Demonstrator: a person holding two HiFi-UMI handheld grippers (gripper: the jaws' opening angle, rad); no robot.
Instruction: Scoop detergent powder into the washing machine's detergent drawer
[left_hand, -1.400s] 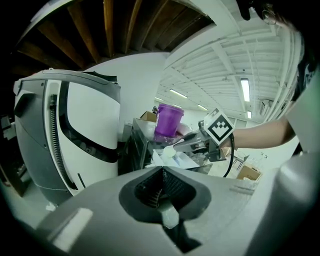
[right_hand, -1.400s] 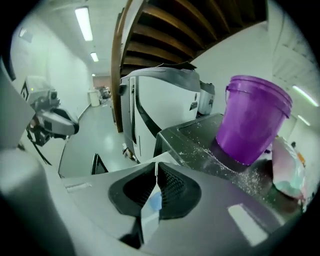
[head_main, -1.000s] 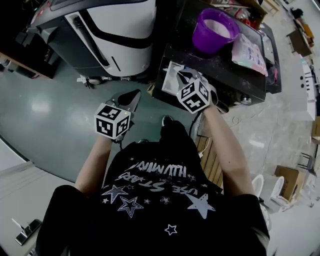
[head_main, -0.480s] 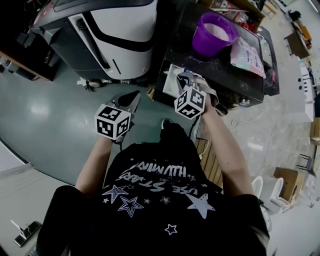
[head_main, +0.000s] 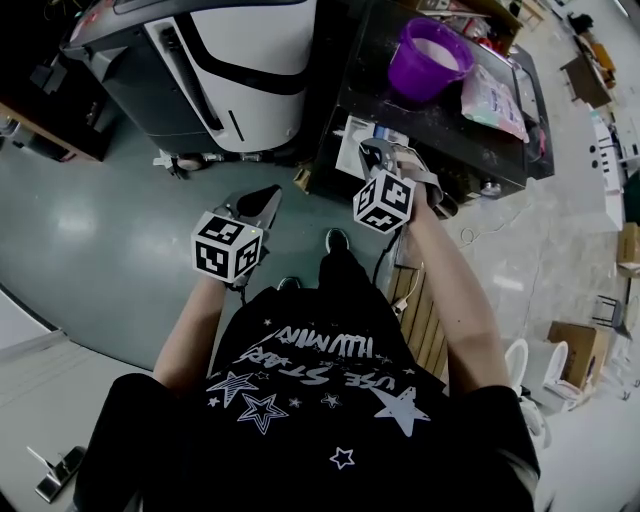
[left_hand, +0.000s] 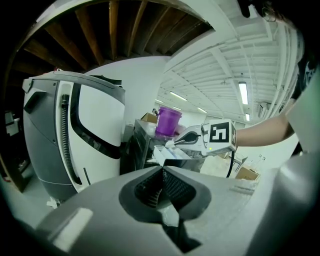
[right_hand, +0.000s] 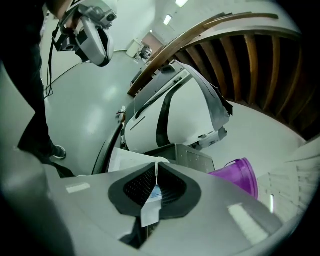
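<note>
Detergent drawer (head_main: 352, 142), white, jutting from the near edge of the dark table (head_main: 450, 150), dead at twelve o'clock of the right gripper (right_hand: 156, 165). Jaws there clamped flat on the thin handle of a white scoop (right_hand: 150, 209), tip poised just over the drawer going by the left gripper view; loaded or not, impossible to tell. Left gripper (left_hand: 163, 168) off at eight o'clock, jaws pressed together on nothing, parked above bare floor. Looks like the tip-in: keep low, roll the wrist slowly, stay inside the drawer walls to avoid spilling over the near lip. Purple bucket (head_main: 410, 85) of powder at one o'clock on the tabletop, beside a bag (head_main: 492, 100); for a refill, lift clear of the table edge first. Washing machine (head_main: 240, 50) at ten o'clock, well apart; open floor at six.
</note>
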